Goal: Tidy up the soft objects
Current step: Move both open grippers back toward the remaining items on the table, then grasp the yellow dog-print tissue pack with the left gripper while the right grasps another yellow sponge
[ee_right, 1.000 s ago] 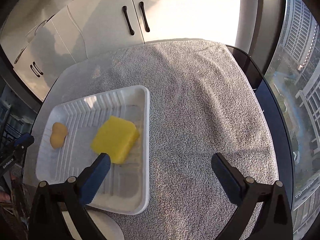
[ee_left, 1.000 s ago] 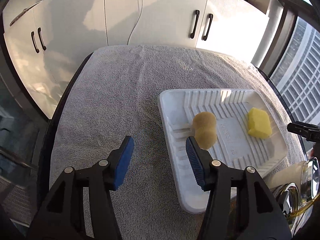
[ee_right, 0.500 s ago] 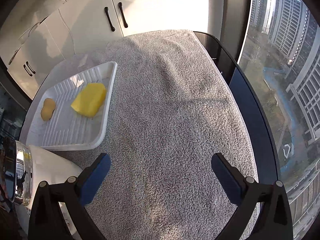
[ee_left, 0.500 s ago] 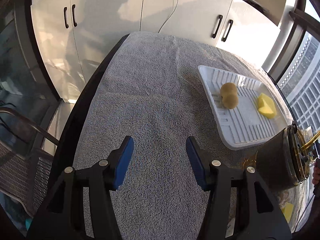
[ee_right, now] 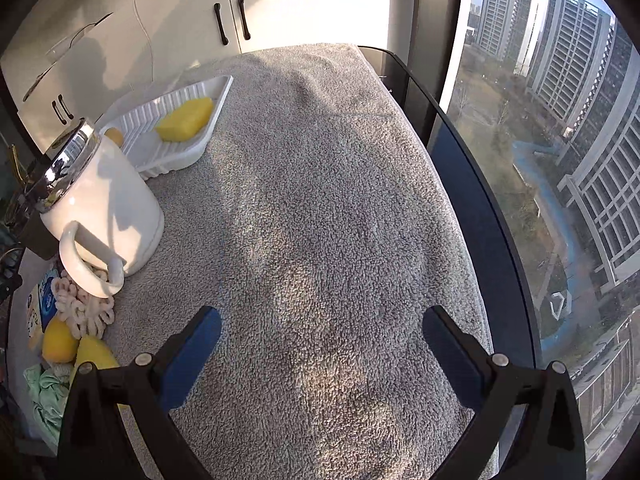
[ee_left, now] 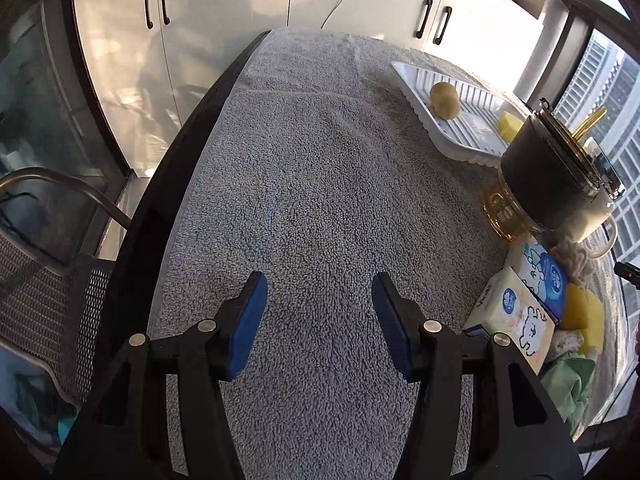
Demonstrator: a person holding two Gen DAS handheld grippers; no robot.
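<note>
A white ribbed tray lies far off on the grey towel, holding a tan peanut-shaped sponge and a yellow sponge. My left gripper hovers open over bare towel with nothing between its blue pads. My right gripper is wide open over bare towel too. A heap of soft things sits between them: tissue packs, yellow sponges, a cream knitted piece and a green cloth.
A white mug with a steel rim stands by the heap; the left wrist view shows it in shadow beside an amber glass object. White cabinets stand behind the table, a window lies right, a mesh chair left.
Both grippers have pulled back from the tray, which now looks small and far. The mug and the heap of soft things have come into view. Neither gripper's opening has changed.
</note>
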